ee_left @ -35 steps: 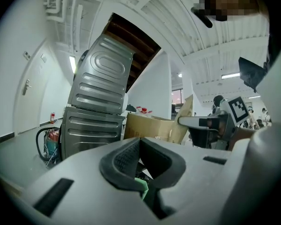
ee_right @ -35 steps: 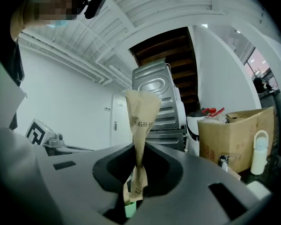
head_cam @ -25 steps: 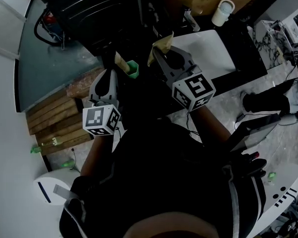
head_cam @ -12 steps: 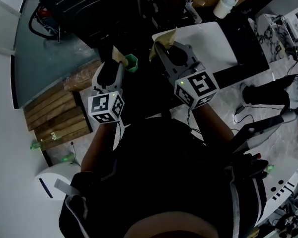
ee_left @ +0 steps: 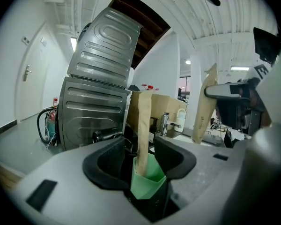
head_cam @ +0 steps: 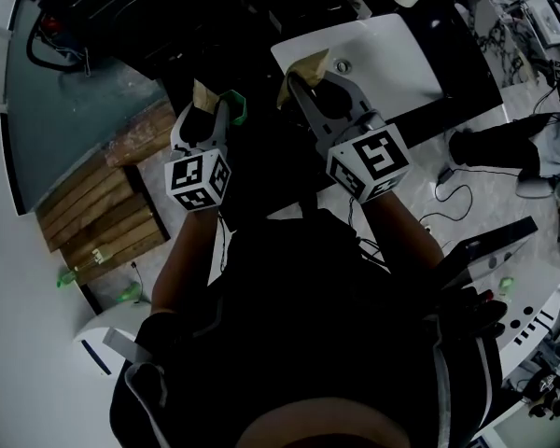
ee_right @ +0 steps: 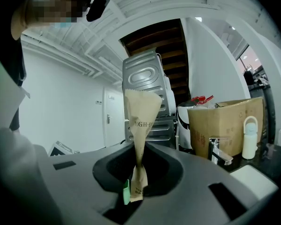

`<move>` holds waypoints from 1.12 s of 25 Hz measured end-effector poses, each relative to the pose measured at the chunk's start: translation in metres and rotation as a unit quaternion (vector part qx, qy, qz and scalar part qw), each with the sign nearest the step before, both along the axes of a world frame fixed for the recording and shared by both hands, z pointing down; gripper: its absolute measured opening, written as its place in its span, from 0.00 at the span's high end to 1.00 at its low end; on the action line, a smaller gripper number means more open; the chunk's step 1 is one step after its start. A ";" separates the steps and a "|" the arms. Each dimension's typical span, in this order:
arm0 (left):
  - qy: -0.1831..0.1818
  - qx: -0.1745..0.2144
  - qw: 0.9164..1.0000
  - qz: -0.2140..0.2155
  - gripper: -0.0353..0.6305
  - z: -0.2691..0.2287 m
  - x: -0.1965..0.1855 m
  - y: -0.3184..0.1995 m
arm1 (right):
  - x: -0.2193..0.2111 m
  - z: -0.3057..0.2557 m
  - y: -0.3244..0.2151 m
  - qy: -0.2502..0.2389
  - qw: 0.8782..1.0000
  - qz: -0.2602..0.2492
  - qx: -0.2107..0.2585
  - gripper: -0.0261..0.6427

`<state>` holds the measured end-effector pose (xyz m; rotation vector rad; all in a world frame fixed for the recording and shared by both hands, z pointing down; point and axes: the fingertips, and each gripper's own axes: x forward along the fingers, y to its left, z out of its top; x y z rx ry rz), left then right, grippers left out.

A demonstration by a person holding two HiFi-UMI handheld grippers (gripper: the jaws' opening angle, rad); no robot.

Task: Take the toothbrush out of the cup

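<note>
Left tool point(ee_left: 143, 156) jaws are opening, green cup point(ee_left: 147, 179) between them, pads seemingly off its walls. A paper-wrapped stick point(ee_left: 143, 125), probably another brush, stands in the cup. Right tool point(ee_right: 138, 172) is clamped on the wrapped toothbrush point(ee_right: 140, 121), held up clear of the cup and just beside it. Can't tell whether the cup sits flat on the dark tabletop.

Risks: if the cup isn't seated, it tips when released, since the tall stick makes it top-heavy. A jaw could catch the rim when backing off. Thin paper could slip in the right pinch.
</note>
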<state>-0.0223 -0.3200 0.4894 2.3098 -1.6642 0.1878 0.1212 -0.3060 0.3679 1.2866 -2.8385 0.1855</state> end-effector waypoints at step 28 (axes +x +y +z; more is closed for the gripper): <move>-0.002 0.037 0.999 -0.008 0.88 -0.016 0.000 -0.006 | 0.006 0.006 0.011 -0.004 1.000 0.005 -0.010 0.89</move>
